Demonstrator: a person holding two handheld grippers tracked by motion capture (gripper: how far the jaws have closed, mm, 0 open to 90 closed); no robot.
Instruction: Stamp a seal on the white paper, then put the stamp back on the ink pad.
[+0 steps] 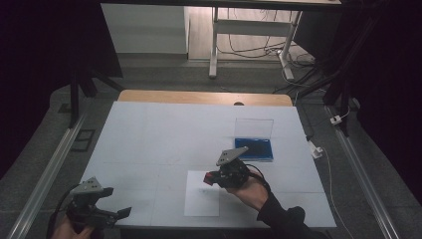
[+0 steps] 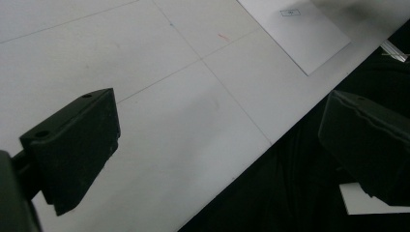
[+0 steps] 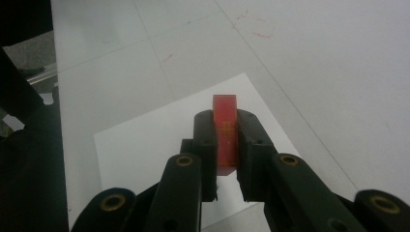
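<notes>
while the right gripper (image 3: 226, 145) keeps a small red block (image 3: 225, 126) clenched between its two black jaws, the item hangs just above a white sheet of paper (image 1: 199, 201) lying on the counter (image 1: 149, 134)

item 1, red block: upright and narrow, pinched on both flat sides, its top end poking out past the jaw tips; no touch with the paper can be made out

item 2, sheet of paper: flat near the front edge of the counter, carrying a small printed rectangular mark (image 2: 290, 12) seen from the left gripper view

item 3, blue tray with a clear upright lid (image 1: 254, 148): toward the far right, well apart from the block

item 4, left gripper (image 1: 107, 211): jaws spread wide, nothing between them, parked at the front left corner

progress, as judged: pickup done; block carried to the sheet; setting it down or pressing it onto the mark, then letting go, appears left to do
</notes>
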